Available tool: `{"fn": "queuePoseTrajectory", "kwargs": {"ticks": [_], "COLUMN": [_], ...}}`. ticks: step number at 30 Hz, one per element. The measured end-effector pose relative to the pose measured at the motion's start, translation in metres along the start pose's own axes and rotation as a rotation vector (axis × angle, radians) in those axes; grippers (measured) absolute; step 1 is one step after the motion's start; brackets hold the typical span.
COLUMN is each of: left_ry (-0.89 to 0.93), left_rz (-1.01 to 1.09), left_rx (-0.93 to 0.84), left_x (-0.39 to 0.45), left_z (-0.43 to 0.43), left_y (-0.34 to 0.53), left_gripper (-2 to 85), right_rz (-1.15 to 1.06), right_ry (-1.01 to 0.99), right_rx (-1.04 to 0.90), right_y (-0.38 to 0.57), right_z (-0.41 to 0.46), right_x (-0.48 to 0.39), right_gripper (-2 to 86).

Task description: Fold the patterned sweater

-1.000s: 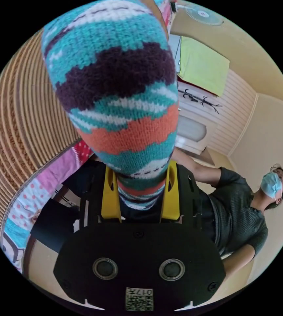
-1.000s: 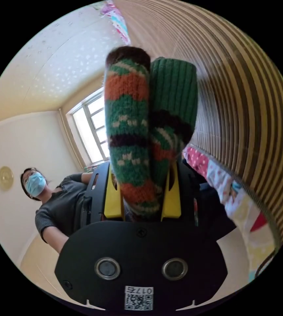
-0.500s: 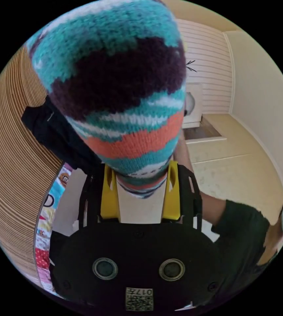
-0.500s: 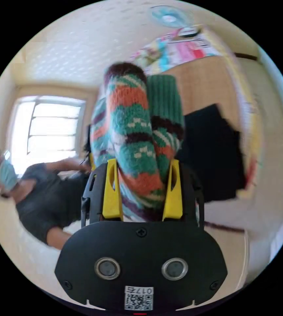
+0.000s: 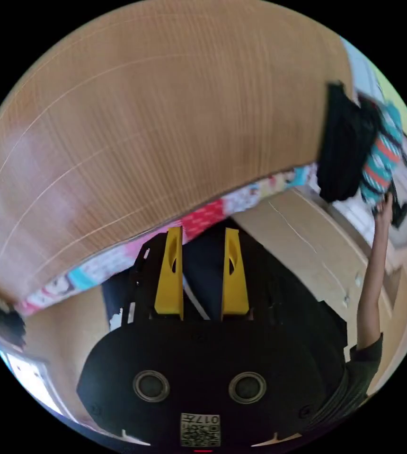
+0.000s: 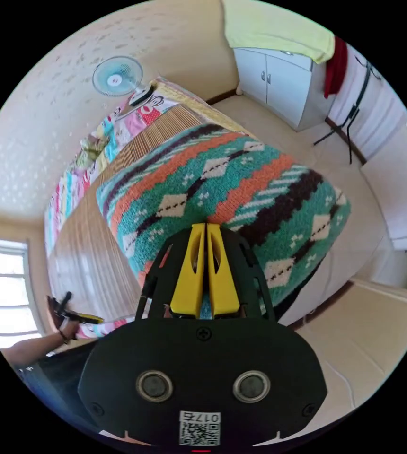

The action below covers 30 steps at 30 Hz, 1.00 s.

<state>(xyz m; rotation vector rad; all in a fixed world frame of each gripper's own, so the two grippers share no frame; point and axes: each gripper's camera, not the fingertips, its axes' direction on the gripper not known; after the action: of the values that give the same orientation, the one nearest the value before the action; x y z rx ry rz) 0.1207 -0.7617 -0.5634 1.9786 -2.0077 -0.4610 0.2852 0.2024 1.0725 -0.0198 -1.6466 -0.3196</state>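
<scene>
The patterned sweater [image 6: 222,189], knitted in teal, orange, dark purple and white diamonds, lies spread flat on the bamboo mat [image 6: 85,255] of a bed. My right gripper [image 6: 206,227] hovers over its near edge, jaws pressed together, no fold between them. In the left gripper view my left gripper [image 5: 202,230] stands open and empty beside the mat [image 5: 142,118]. Far right there, the sweater [image 5: 378,156] lies next to a dark garment [image 5: 343,151], with a raised arm holding the right gripper [image 5: 400,213]. A hand holds the left gripper [image 6: 73,309] at the mat's edge.
A colourful cartoon-print sheet [image 6: 118,132] borders the mat. A fan [image 6: 117,78] stands at the bed's far end. A white cabinet [image 6: 279,90] with a yellow-green cloth [image 6: 274,28], a coat stand [image 6: 355,109] and a window [image 6: 0,279] surround the bed.
Both grippers have let go of the sweater, which now lies spread on the mat. The left jaws are empty, the right jaws have closed together, and both hands have swung apart.
</scene>
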Motion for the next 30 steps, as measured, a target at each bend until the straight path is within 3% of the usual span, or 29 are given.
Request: {"fn": "queuePoseTrajectory", "kwargs": {"ticks": [2,5,9,11,16,19,20,23,25,27,28,30], "left_ry": [0.039,0.306,0.671,0.716,0.694,0.749,0.745,0.736,0.765,0.859,0.899,0.969], "left_rz": [-0.242,-0.548,-0.673,-0.676,-0.763,-0.742,-0.731,-0.708,-0.671,-0.645,-0.645,-0.657], "left_rx": [0.085,0.357,0.711,0.726,0.449,0.324,0.372,0.521,0.535,0.46,0.447,0.514], "left_x": [-0.085,-0.18,-0.214,-0.205,-0.149,-0.145,-0.151,-0.162,-0.162,-0.163,-0.166,-0.185], "left_z": [-0.038,-0.086,-0.084,-0.062,0.025,0.032,0.017,-0.018,-0.021,-0.011,-0.011,-0.028], "left_y": [0.055,0.172,0.298,0.323,0.345,0.359,0.375,0.417,0.43,0.442,0.446,0.476], "left_gripper": [12.6,12.3,10.0,9.6,8.9,7.9,6.9,5.4,5.4,6.1,6.1,5.4], "right_rz": [-0.041,-0.011,0.033,0.028,0.004,-0.127,-0.241,-0.291,-0.252,-0.093,-0.036,0.203], "right_ry": [0.063,0.063,0.089,0.133,0.167,-0.143,-0.267,-0.284,-0.418,-0.829,-0.947,-1.286], "right_rx": [-0.01,-0.04,-0.055,-0.056,0.072,0.1,0.059,-0.164,-0.391,-0.618,-0.643,-0.798], "right_y": [0.005,-0.002,-0.021,-0.028,-0.04,-0.045,-0.048,-0.057,-0.055,-0.029,-0.02,0.023], "right_z": [0.001,-0.002,-0.016,-0.021,-0.032,-0.013,0.003,0.069,0.13,0.202,0.216,0.266], "right_x": [-0.008,-0.004,0.0,-0.003,-0.019,-0.041,-0.059,-0.104,-0.125,-0.146,-0.151,-0.175], "right_gripper": [0.4,0.5,0.5,0.5,0.6,0.6,0.6,0.6,0.5,0.5,0.6,0.7]}}
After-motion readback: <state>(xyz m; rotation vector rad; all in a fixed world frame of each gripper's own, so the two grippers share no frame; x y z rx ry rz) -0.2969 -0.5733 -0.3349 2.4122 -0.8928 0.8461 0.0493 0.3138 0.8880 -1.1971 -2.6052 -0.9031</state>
